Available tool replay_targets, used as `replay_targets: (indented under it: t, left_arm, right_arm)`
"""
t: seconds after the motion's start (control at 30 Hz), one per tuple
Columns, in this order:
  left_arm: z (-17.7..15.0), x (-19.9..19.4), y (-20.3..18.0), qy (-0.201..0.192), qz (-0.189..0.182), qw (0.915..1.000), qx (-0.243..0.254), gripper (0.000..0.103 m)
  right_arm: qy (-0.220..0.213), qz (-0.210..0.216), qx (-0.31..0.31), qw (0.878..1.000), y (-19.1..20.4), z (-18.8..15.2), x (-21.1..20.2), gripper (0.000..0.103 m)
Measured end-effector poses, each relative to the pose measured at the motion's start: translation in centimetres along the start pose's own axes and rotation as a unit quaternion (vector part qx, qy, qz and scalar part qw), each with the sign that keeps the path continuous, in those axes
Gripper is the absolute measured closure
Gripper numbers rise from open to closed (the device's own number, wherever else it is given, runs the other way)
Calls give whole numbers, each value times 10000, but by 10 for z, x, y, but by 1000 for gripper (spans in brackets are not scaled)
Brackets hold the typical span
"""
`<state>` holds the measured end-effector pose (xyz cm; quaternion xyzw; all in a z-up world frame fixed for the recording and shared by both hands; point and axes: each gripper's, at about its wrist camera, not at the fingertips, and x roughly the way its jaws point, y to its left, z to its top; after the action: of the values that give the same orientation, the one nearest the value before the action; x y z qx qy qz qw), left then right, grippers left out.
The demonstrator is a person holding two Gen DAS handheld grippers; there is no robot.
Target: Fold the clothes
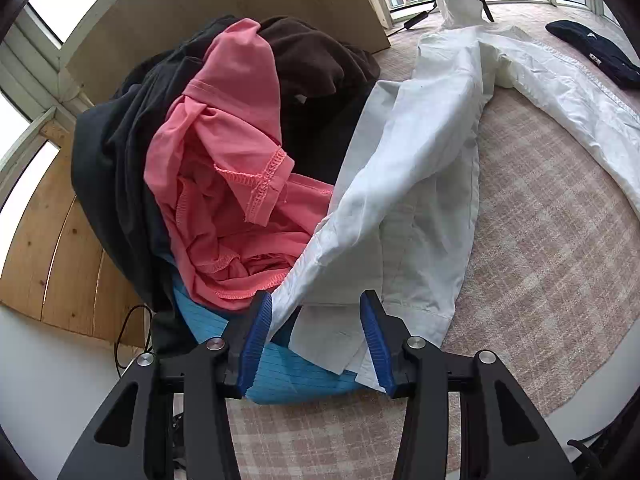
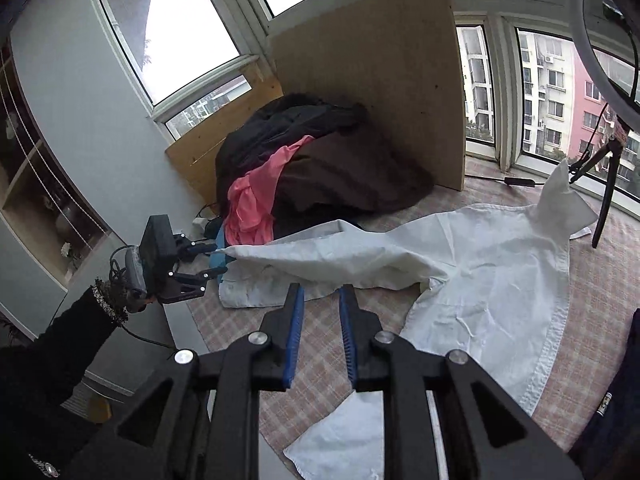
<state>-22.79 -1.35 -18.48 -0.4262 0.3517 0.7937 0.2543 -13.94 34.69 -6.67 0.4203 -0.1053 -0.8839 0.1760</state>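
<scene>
A white shirt [image 1: 432, 168] lies spread on the checked tablecloth [image 1: 540, 240], with one long sleeve reaching toward me. My left gripper [image 1: 316, 308] is open, and the sleeve's cuff end [image 1: 332, 332] lies between its blue pads [image 1: 256, 340]. In the right wrist view the shirt [image 2: 492, 280] covers the table's right side and its sleeve [image 2: 320, 256] runs left to the left gripper [image 2: 214, 260], held by a hand in a black sleeve. My right gripper [image 2: 322, 294] hovers open just in front of the sleeve, nothing between its fingers.
A pile of pink [image 1: 224, 152], black, brown and blue clothes [image 2: 320, 168] sits at the table's left, against a wooden board [image 2: 372, 80]. A navy garment [image 1: 592, 52] lies far right. A tripod [image 2: 604, 184] stands by the windows. The table edge [image 2: 180, 320] is near left.
</scene>
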Motion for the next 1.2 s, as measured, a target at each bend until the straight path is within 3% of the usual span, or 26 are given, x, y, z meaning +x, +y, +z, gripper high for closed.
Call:
replay_targets:
  t: [0.03,0.07,0.17,0.3,0.37,0.53,0.6,0.67,0.77,0.87,0.9,0.97,1.03,1.1,1.13,1.2]
  left_arm:
    - [2,7,5,106,-304,9995,31,99]
    - [5,7,11,109,-556,9984,-5,102]
    - [12,-18,32,-97,-1446,9893,-185,102]
    - [15,-77,51,-600,-2390,9685,-345,102]
    - [15,-91,54,-692,-2683,9603,-320,102]
    - [12,-74,52,-586,-3060,9490,-474,102]
    - [11,-67,52,-540,-3207,9441,-538,102]
    - [9,-59,54,-441,-3691,9245,-844,102]
    - [4,-62,48,-315,-4205,9015,-970,102]
    - [-2,-63,54,-302,-4911,8609,-1293,102]
    - [-5,-57,61,-233,-4871,8611,-1438,102]
    - [-12,-37,73,-7,-4257,8918,-1531,102]
    - [-22,-6,87,376,-4172,8878,-1905,102]
    - [-33,21,100,648,-4384,8661,-2313,101]
    - [-36,30,105,731,-4276,8667,-2463,101]
    - [-40,37,115,792,-3845,8845,-2521,98]
  right_arm:
    - [55,-102,11,9999,0,5,9,82]
    - [109,-204,21,9997,0,10,19,82]
    - [273,-511,54,9983,-1,26,47,81]
    - [1054,-783,543,9898,-21,57,123,64]
    - [1452,-914,795,9820,-32,73,162,64]
    - [2428,-1232,1414,9518,-59,113,259,64]
    - [2721,-1491,1310,9416,-55,120,280,64]
    - [3006,-1818,1154,9291,-51,124,294,64]
    - [3083,-2009,731,9270,-39,129,297,64]
    - [2846,-1871,222,9399,-22,126,290,64]
    - [2762,-1844,61,9432,-18,123,287,64]
    - [2588,-1790,-214,9490,-9,115,281,64]
    - [2454,-1687,-273,9542,-4,107,274,64]
    - [2301,-1610,-295,9593,2,100,267,64]
    - [2216,-1564,-331,9619,9,99,266,64]
    - [2069,-1379,-555,9670,27,93,259,64]
